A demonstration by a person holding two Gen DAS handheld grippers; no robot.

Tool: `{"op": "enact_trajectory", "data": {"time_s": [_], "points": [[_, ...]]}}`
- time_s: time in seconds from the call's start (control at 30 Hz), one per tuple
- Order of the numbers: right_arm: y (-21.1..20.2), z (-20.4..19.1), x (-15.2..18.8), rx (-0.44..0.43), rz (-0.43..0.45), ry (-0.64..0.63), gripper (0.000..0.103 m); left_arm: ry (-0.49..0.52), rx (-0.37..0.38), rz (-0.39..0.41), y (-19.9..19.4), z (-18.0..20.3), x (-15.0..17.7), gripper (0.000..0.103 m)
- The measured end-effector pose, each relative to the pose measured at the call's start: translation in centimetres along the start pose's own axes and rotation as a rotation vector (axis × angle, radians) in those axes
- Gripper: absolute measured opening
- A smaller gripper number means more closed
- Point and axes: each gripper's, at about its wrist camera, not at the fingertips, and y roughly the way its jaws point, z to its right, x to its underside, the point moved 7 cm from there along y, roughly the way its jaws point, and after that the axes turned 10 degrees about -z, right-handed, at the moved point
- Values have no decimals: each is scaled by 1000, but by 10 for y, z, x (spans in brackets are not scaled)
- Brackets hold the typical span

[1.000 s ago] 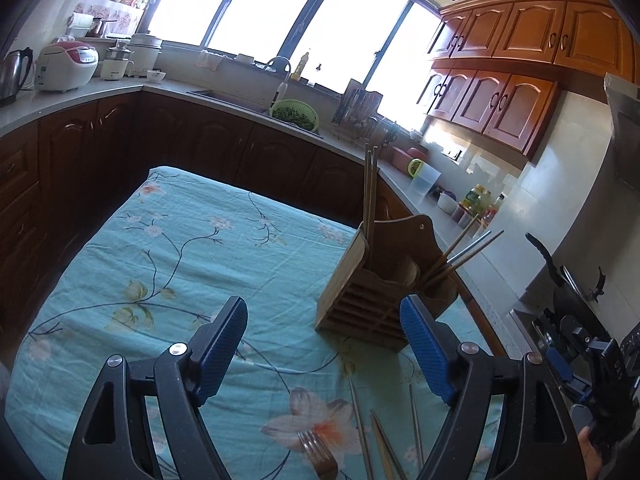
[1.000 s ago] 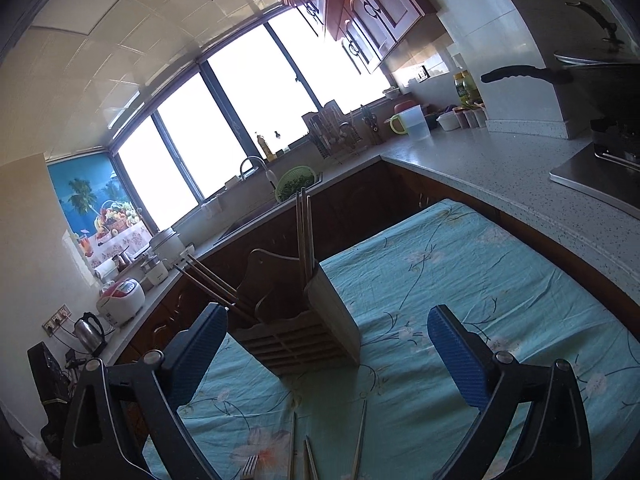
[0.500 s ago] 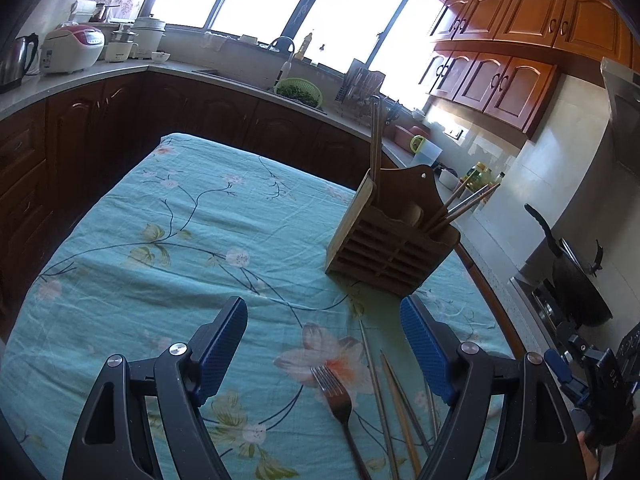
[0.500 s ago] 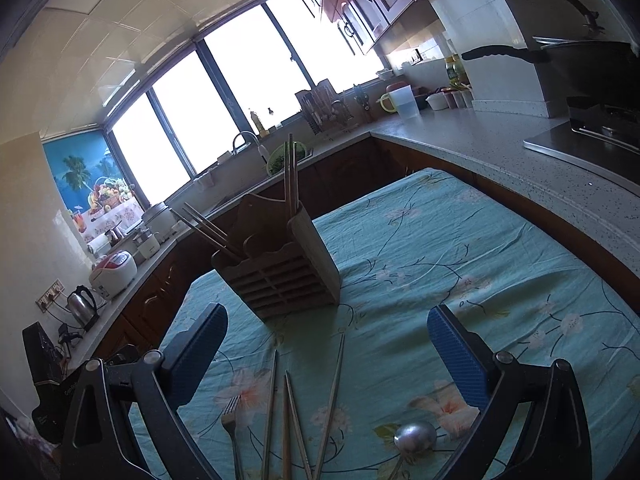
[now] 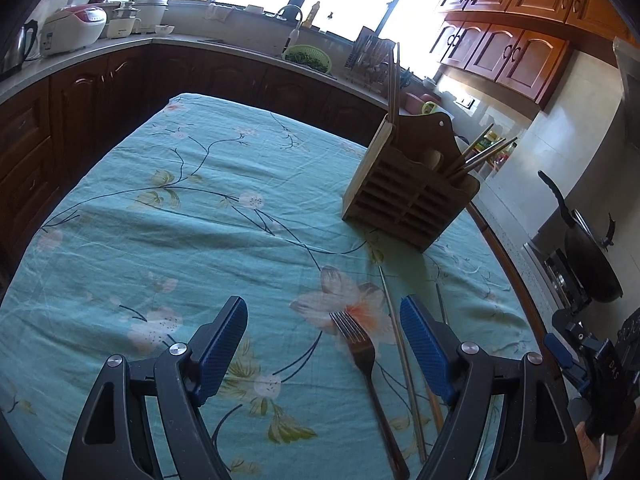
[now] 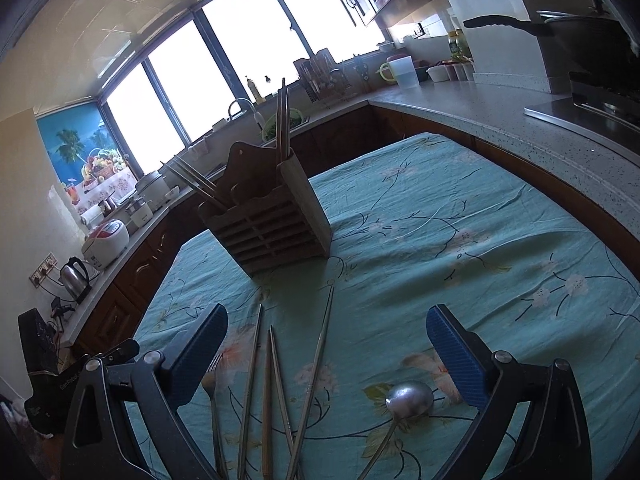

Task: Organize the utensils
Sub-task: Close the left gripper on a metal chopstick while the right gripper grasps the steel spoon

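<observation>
Steel fork (image 5: 362,354): it lies flat on the cloth (image 5: 168,216) near the table's near edge, tines toward the wooden holder (image 5: 408,196), handle running back toward you.
Left gripper (image 5: 322,344): your jaws are spread wide and grasp nothing; the fork sits between them, closer to the right finger than the left.
Fork's long axis: it runs roughly along the line your left gripper points, so the blue pads (image 5: 424,350) would close across its handle.
Chopsticks (image 6: 276,392): four or so loose sticks lie beside the fork, fanned with tips toward the holder; one sits just beside your left gripper's right finger.
Right gripper (image 6: 324,350): it is also released and empty; the chopsticks lie between its fingers, toward the left one.
Spoon (image 6: 408,398): bowl down on the cloth, nearer your right gripper's right finger, handle running off the near edge of the view.
Holder: it stands upright near the table's far edge, beyond all the loose pieces, with chopsticks already in it.
Nearer hand: my judgement is left for the fork, right for the spoon.
Risk: closing on the fork may catch the neighbouring stick.
</observation>
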Motion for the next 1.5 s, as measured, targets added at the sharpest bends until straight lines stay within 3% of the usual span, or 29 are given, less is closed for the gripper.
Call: {"op": "enact_trajectory", "data": {"time_s": [0.17,0.3,0.47,0.67,0.8,0.93,1.03,1.17,1.3,1.5], "points": [[-5,5,21,44,-48,-31,99,9,16,-60,10,5,16,78],[-6,16,49,42,-121,-7,92,22,34,-109,23,10,24,77],[4,24,67,41,-199,11,66,28,65,-161,40,17,27,76],[27,31,80,10,-305,64,45,18,111,-257,69,22,27,58],[30,34,75,-30,-304,92,42,39,112,-265,81,28,22,55],[38,43,68,-84,-311,158,29,50,121,-270,95,35,16,50],[41,48,66,-122,-312,204,25,45,133,-273,104,37,12,42],[42,51,63,-144,-309,221,21,22,158,-289,114,32,6,24],[47,52,62,-139,-317,218,6,-4,222,-304,123,32,5,14],[44,46,62,-152,-314,191,2,12,230,-306,125,38,9,6]]}}
